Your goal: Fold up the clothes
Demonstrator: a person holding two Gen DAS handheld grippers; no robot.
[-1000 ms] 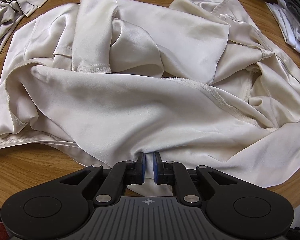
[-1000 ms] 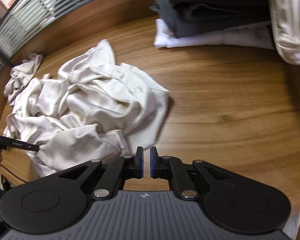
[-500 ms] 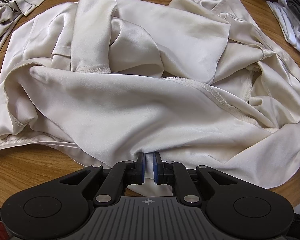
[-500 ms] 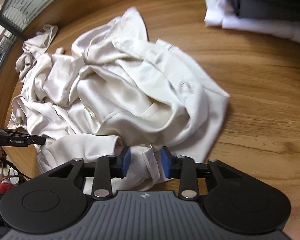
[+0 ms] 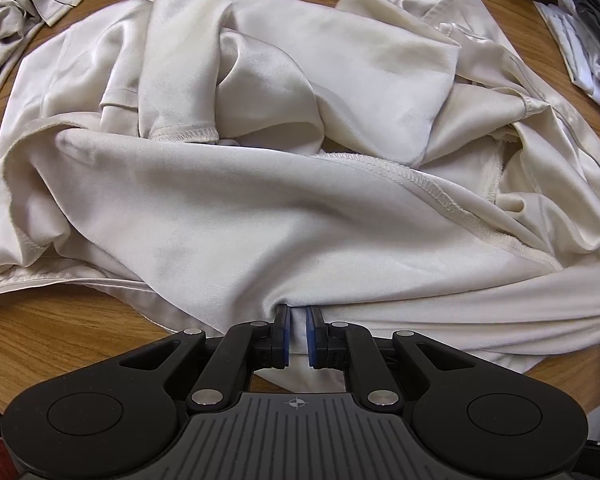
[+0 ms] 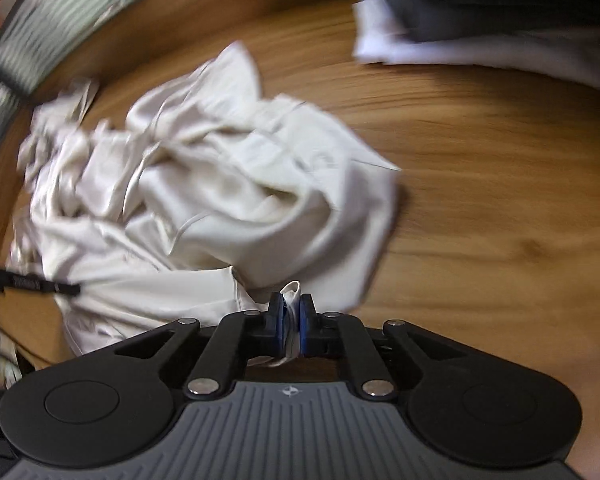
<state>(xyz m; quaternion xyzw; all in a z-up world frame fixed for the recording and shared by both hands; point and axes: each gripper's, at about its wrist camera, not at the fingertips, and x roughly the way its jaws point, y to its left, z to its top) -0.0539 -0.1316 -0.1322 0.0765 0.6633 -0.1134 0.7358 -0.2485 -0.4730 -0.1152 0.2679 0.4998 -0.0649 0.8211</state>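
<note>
Cream satin garment (image 5: 260,216) crumpled on wooden table (image 5: 52,328), hem pinched by left gripper (image 5: 297,330), right gripper (image 6: 289,322), no legible writing.

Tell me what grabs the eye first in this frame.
A crumpled cream garment sprawls over the wooden table, filling the left wrist view. Both grippers are shut on its near edge: left gripper, right gripper. Folded dark and white clothes are stacked at the far right, blurred.
</note>
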